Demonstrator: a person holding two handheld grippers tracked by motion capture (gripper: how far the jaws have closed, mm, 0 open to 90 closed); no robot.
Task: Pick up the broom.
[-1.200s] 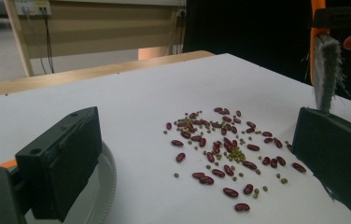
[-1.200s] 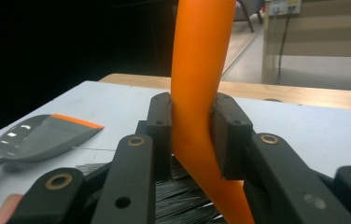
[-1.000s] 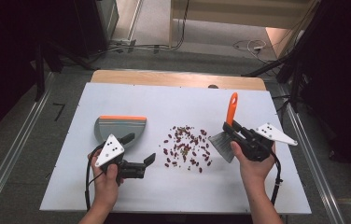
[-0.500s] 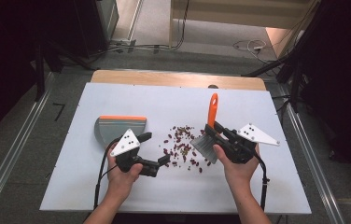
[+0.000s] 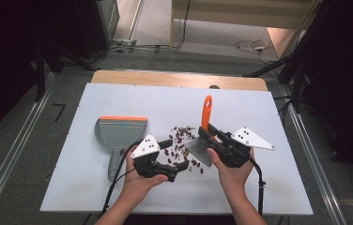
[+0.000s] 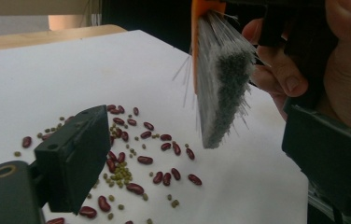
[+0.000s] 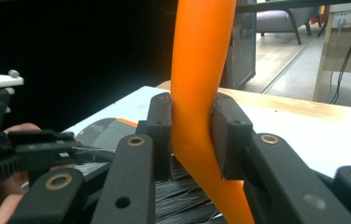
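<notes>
Your right tool is clamped on the orange neck of the brush; in the right gripper view both pads press the handle from either side. Judge the brush as light and stiff in the handle, with soft, springy bristles that will flick beans if you press hard. The smooth plastic looks slippery, so the hold low on the neck, just above the bristle block, seems the right one.

The beans lie scattered at the centre of the high view on the white surface, small, hard and apt to roll. The dustpan sits left of centre, handle toward you; it should be light and rigid, best taken by that handle.

Your left tool holds nothing; its jaws stand wide with beans below them, and they have just been closing a little.

Since a second ago both hands have drawn inward toward the pile, the brush crossing from the right edge of the beans to hang over them, and the scatter looks tighter.
</notes>
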